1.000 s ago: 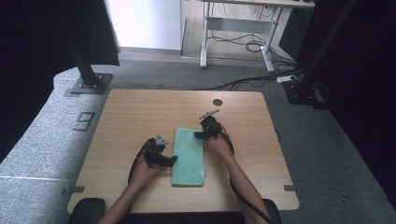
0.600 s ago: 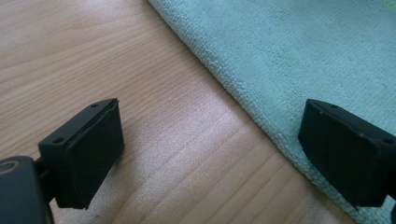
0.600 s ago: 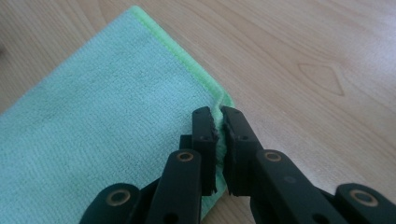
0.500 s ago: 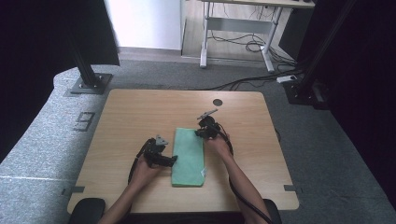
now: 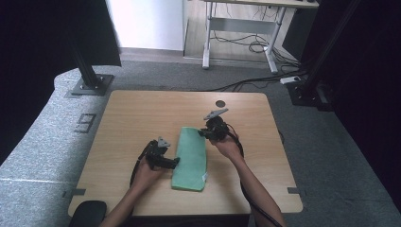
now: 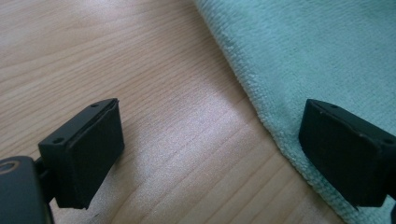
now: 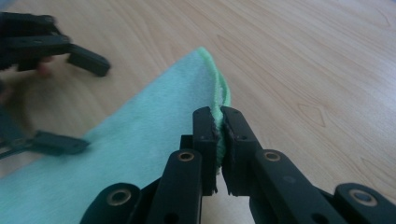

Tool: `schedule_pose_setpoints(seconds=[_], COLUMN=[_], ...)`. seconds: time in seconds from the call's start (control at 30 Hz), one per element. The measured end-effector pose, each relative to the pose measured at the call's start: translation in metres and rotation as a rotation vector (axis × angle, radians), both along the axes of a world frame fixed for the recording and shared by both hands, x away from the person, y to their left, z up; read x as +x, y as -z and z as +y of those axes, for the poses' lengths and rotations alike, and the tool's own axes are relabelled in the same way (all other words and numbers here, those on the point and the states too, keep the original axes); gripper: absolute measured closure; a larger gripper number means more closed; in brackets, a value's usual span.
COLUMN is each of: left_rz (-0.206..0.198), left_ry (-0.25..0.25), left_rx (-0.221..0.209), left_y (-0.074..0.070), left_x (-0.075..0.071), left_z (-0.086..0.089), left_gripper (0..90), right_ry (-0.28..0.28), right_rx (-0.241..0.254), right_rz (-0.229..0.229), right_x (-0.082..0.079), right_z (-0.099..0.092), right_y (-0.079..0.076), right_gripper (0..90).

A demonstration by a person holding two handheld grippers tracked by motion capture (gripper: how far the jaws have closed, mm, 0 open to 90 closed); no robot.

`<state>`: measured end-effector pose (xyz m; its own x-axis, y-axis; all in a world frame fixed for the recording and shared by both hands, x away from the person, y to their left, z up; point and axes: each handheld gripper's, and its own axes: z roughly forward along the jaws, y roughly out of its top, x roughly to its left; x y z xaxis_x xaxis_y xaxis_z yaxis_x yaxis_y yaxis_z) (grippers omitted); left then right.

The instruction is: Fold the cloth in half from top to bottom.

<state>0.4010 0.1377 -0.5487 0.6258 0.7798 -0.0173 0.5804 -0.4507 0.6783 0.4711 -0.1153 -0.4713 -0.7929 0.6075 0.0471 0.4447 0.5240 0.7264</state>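
Right gripper point(image 7: 218, 122) clamped on the lifted edge of the green towel point(image 5: 190, 158), jaws just closed onto it. Left gripper point(image 6: 210, 154) wide open, straddling the towel's left edge, gripping nothing. Towel folded, lying mid-table on the pale wooden table point(image 5: 127, 118). Beyond: grey carpet point(image 5: 42, 146), black stand base point(image 5: 90, 85), desk frame with cables point(image 5: 239, 45).

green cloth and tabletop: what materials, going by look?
Cloth: likely microfibre terry; short looped nap, matte, stitched edge, limp where the right gripper pinches it.
Table: looks like wood-grain laminate; pale printed-looking grain, smooth with soft sheen. Could be veneer.
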Motion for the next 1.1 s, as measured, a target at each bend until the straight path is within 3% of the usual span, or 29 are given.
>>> schedule_pose_setpoints(seconds=[0.3,0.5,0.73,0.87,1.1], left_rz=[0.0,0.0,0.0,0.0,-0.001], left_ry=[-0.001,0.0,-0.001,0.0,0.001], left_rx=[0.0,0.0,0.0,0.002,0.002], left_y=[0.0,0.0,0.0,0.0,0.0], left_x=[0.0,0.0,0.0,0.0,0.0], left_z=[0.0,0.0,0.0,0.0,0.0], left_gripper=[6.8,6.8,6.8,6.8,6.9], right_ry=[-0.08,-0.13,-0.162,-0.184,-0.21], right_rx=[0.016,0.031,0.049,0.064,0.07], right_rz=[-0.049,-0.055,-0.031,0.011,0.043], right_x=[-0.036,-0.061,-0.082,-0.099,-0.118], right_z=[-0.001,-0.001,-0.006,-0.009,-0.009], right_y=[-0.02,-0.024,-0.016,-0.002,0.012], right_gripper=[83.9,83.8,83.6,83.5,83.2])
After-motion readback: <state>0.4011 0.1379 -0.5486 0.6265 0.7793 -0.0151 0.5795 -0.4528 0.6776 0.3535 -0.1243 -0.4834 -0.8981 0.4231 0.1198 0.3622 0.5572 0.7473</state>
